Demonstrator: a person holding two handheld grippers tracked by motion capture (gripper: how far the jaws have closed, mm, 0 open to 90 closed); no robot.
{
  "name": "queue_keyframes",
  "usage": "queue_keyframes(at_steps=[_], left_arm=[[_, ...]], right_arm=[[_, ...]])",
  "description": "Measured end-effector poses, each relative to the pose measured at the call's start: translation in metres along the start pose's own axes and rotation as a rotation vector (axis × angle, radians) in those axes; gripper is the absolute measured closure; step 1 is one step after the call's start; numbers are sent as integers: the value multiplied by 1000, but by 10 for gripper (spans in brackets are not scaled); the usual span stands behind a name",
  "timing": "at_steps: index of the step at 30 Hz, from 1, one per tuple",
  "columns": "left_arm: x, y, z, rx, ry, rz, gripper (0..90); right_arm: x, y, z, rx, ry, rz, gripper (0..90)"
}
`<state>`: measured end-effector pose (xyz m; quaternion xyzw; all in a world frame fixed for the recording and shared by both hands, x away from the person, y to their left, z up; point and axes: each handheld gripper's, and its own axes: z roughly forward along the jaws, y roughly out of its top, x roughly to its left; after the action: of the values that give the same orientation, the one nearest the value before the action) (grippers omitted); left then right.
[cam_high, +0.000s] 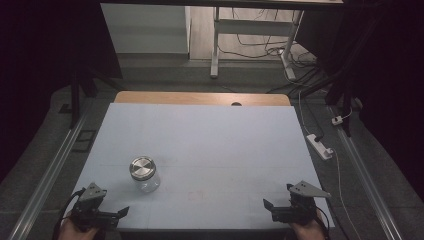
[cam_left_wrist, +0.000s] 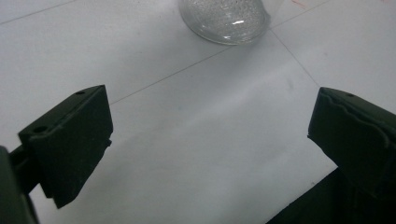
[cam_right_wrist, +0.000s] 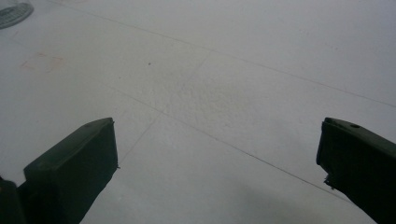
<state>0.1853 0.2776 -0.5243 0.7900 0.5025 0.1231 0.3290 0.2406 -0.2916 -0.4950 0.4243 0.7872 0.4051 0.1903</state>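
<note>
Two pairs of black jaws standing wide apart with nothing between them, left gripper (cam_high: 107, 216) at seven o'clock, right gripper (cam_high: 280, 210) at five o'clock, clear glass jar with round silver metal lid (cam_high: 144, 173) upright on pale blue-white table (cam_high: 210, 145), near left gripper at its one o'clock.

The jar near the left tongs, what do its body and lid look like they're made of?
The jar body looks like clear glass: the table shows through it and its base catches bright highlights in the left gripper view. The lid looks like brushed metal, silvery with a dull sheen, though coated plastic can't be ruled out.
</note>
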Motion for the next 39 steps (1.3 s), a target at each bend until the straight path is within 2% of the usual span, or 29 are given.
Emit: queue_keyframes(at_steps=[6,12,23,29,34,39], left_arm=[[1,-1,-1,-8,-15,-2,1],[-1,-1,-1,1,-2,10,0],[1,-1,-2,-2,-7,-12,0],[3,-1,-3,-13,-41,-37,0],[3,0,-3,-19,-66,-38,0],[3,1,-2,-18,-75,-34,0]], right_arm=[[0,0,0,5,16,-6,0],[-1,0,1,10,30,0,0],[-1,2,3,21,49,-13,0],[-1,2,4,26,50,-13,0],[-1,2,4,32,50,-14,0],[-1,2,4,34,51,-14,0]])
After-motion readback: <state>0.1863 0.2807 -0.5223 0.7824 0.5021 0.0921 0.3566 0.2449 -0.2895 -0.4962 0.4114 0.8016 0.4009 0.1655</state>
